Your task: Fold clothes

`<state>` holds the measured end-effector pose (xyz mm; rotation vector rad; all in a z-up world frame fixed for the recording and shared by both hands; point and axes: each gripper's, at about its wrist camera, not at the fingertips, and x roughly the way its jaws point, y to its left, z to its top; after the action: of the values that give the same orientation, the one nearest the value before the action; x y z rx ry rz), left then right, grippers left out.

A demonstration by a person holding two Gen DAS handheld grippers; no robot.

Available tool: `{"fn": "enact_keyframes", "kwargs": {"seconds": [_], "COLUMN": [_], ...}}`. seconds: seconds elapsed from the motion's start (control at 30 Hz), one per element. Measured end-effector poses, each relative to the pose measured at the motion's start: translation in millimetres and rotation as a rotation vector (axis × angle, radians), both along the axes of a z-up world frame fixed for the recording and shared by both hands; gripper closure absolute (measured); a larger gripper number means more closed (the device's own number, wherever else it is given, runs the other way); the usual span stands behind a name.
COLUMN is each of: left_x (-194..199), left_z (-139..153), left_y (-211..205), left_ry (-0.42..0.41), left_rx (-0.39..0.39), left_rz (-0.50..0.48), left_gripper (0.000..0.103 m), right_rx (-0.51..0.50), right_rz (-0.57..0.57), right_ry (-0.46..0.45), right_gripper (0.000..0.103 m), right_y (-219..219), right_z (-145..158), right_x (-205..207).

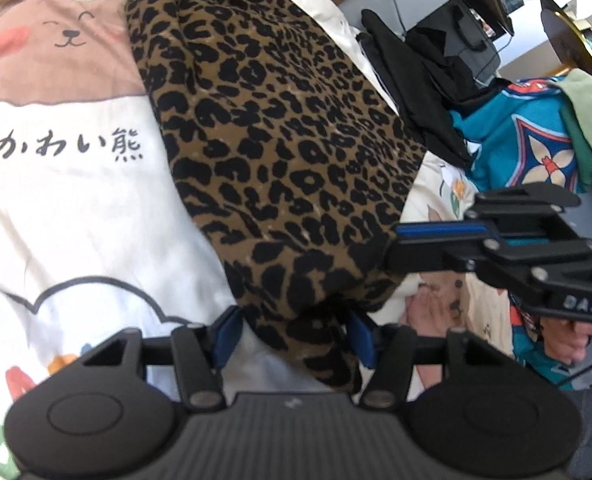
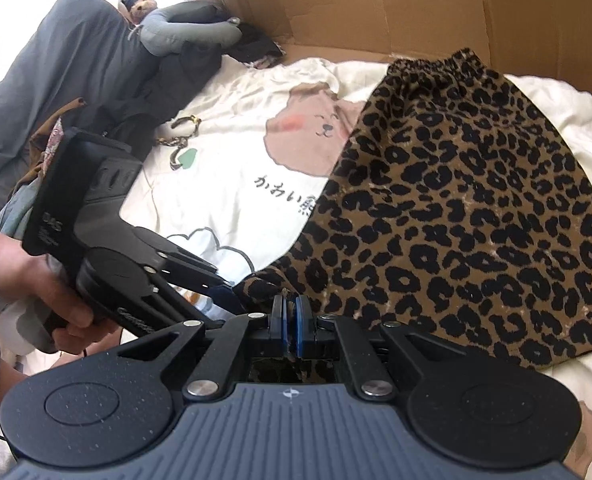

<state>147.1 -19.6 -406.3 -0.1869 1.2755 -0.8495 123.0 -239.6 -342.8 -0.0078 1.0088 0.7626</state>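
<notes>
Your leopard-print skirt (image 2: 467,196) lies spread on the bear-print sheet (image 1: 68,200) of the bed, its gathered waistband toward the cardboard box (image 2: 435,12) and its hem toward you — laid flat, it seems, so a fold can be carried across it.

Your right gripper (image 2: 290,312) has its fingers together on the hem corner nearest the printed bear; the fabric rises into the blue pads, so that corner is pinched, likely as the one to be carried. Your left gripper (image 1: 294,334) has its fingers apart with the skirt's hem hanging between them; neither pad appears to press on the cloth, so I judge it free on that side.

The left wrist view shows what the right cannot: a pile of other garments (image 1: 515,128), teal and black, on the far side of the skirt from the bear. The right wrist view alone shows the waistband against the box, a grey pillow (image 2: 68,68) beyond the bear, and your hand (image 2: 28,284) around the left gripper's handle.
</notes>
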Motion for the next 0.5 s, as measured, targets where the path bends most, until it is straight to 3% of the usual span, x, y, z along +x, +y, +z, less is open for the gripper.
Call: {"fn": "enact_keyframes", "kwargs": {"seconds": [0.23,0.5], "left_x": [15,13], "left_z": [2,15], "left_y": [8,37], "left_ry": [0.004,0.045], "left_rx": [0.009,-0.008], "left_rz": [0.044,0.069], "left_gripper": [0.053,0.085], "right_rx": [-0.007,-0.003], "right_rz": [-0.013,-0.014], "right_ry": [-0.006,-0.002], "right_gripper": [0.101,0.101], "right_y": [-2,-2], "right_z": [0,-1], "right_x": [2,0]}}
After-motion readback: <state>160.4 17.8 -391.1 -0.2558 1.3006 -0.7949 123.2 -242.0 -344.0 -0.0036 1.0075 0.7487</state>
